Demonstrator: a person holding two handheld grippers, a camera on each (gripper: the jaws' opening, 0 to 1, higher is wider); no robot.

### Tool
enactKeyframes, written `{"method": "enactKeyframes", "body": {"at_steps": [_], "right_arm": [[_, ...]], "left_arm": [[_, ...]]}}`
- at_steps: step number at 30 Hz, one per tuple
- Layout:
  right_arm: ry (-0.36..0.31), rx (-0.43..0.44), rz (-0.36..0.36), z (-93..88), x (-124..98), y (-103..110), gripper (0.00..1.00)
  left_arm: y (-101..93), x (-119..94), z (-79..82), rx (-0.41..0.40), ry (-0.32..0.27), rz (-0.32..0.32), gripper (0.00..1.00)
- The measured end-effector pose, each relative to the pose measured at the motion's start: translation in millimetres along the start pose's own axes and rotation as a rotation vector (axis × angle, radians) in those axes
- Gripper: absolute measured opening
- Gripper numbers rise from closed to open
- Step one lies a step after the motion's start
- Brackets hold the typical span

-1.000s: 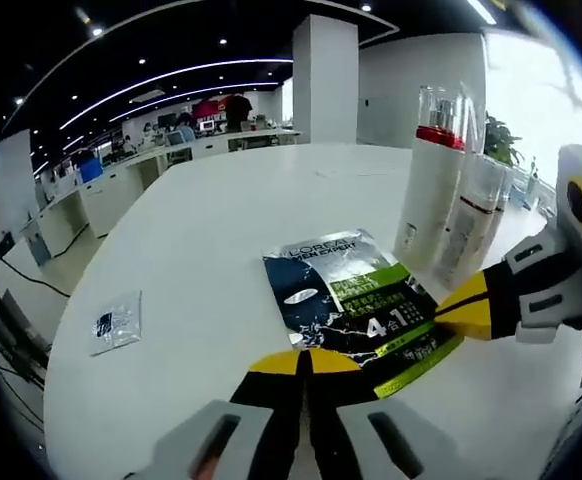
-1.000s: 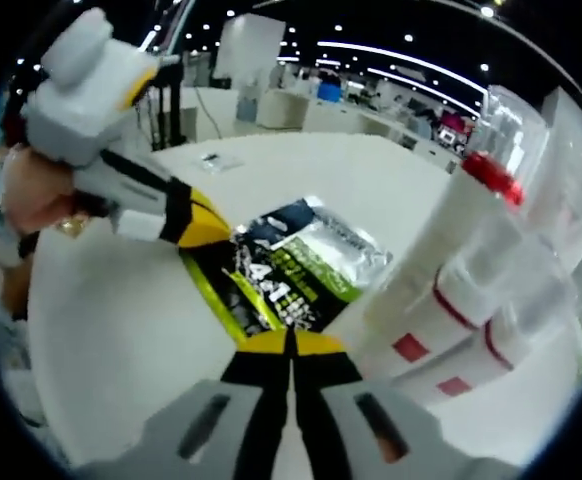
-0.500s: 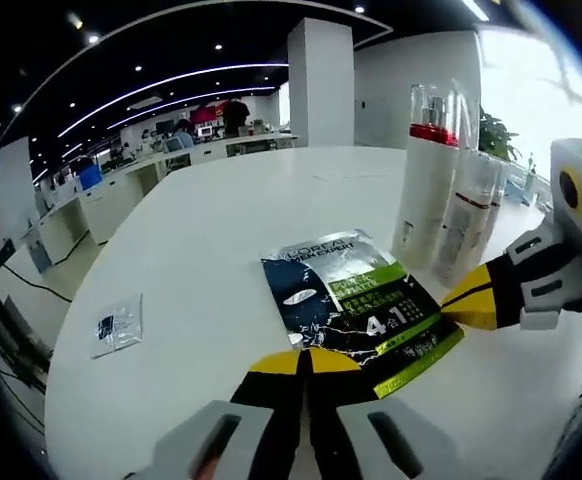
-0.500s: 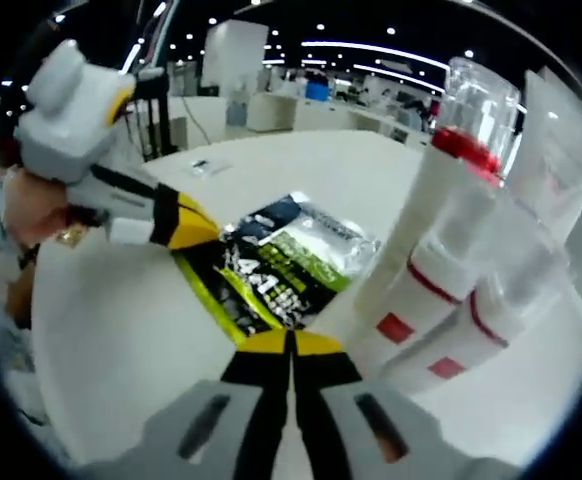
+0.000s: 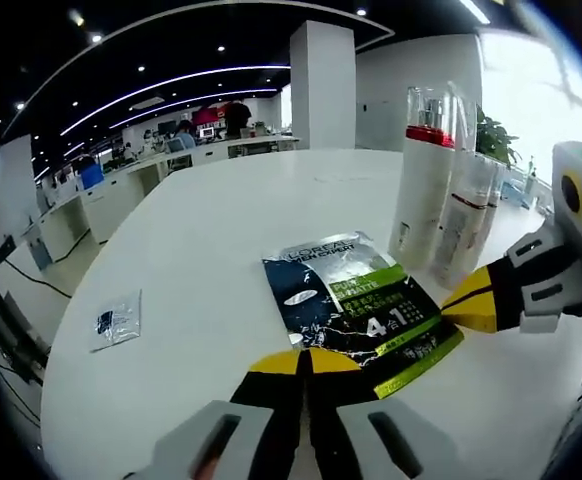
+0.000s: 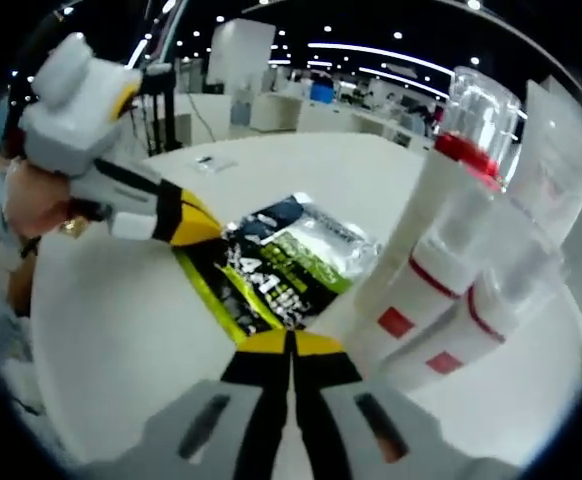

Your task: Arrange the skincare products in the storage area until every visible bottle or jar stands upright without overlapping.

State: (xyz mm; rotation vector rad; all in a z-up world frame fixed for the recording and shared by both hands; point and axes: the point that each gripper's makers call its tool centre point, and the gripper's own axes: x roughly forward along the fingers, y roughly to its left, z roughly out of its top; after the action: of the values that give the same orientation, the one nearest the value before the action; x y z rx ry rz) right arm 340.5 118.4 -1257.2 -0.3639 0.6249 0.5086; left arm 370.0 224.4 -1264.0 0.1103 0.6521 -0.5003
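Observation:
A flat black, silver and green sachet pack (image 5: 356, 305) (image 6: 281, 270) lies low over the white table (image 5: 221, 230). My left gripper (image 5: 306, 357) (image 6: 203, 236) is shut on its near corner. My right gripper (image 6: 291, 340) (image 5: 463, 305) is shut on the neighbouring corner, entering the left gripper view from the right. Just beyond the pack stand two tall white bottles with red bands and clear caps, one (image 5: 423, 185) (image 6: 441, 230) in front of the other (image 5: 466, 225) (image 6: 491, 300). Both are upright and close together.
A small clear sachet (image 5: 117, 321) (image 6: 211, 161) lies alone on the table's left part. A hand (image 6: 31, 205) holds the left gripper. Desks and a white pillar (image 5: 323, 80) stand behind the table. A plant (image 5: 496, 140) is beyond the bottles.
Both cameras shifted slightly, so the bottles sit a little differently in each view. The pack keeps its place between the two shut grippers.

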Motion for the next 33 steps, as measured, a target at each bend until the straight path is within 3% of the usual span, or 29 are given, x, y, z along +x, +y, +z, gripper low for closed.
{"method": "enactKeyframes", "body": {"at_steps": [4, 8, 10, 14, 17, 20, 23, 26, 33], "right_arm": [[0.013, -0.058, -0.003, 0.8, 0.4, 1.5, 0.00], [0.022, -0.056, 0.001, 1.9, 0.8, 0.2, 0.01], [0.027, -0.044, 0.003, 1.8, 0.9, -0.7, 0.01], [0.017, -0.017, 0.002, 3.9, -3.8, -1.5, 0.03], [-0.056, -0.006, -0.018, 17.8, -13.2, -5.4, 0.04], [-0.112, 0.044, 0.008, 28.5, -27.8, -3.8, 0.08], [-0.146, 0.116, 0.037, 29.6, -46.5, -3.6, 0.08], [-0.160, 0.177, 0.031, 23.2, -60.8, -8.1, 0.09], [-0.134, 0.234, -0.018, -0.4, -84.1, -23.8, 0.09]], "left_arm": [[0.4, 0.4, 1.6, -0.053, 0.023, -0.016, 0.01], [-4.5, -1.3, 5.2, -0.063, 0.031, -0.052, 0.12], [-5.6, -4.6, 11.8, -0.072, 0.014, -0.056, 0.18], [-8.4, -14.1, 31.8, -0.096, -0.061, -0.074, 0.18], [-8.7, -20.1, 39.3, -0.085, -0.092, -0.079, 0.20], [-1.8, -26.8, 45.9, -0.101, -0.123, -0.063, 0.22], [16.2, -35.6, 54.4, -0.140, -0.172, -0.029, 0.24], [38.7, -40.4, 56.8, -0.169, -0.183, 0.016, 0.28], [99.6, -49.7, 64.6, -0.212, -0.202, 0.146, 0.35]]}}
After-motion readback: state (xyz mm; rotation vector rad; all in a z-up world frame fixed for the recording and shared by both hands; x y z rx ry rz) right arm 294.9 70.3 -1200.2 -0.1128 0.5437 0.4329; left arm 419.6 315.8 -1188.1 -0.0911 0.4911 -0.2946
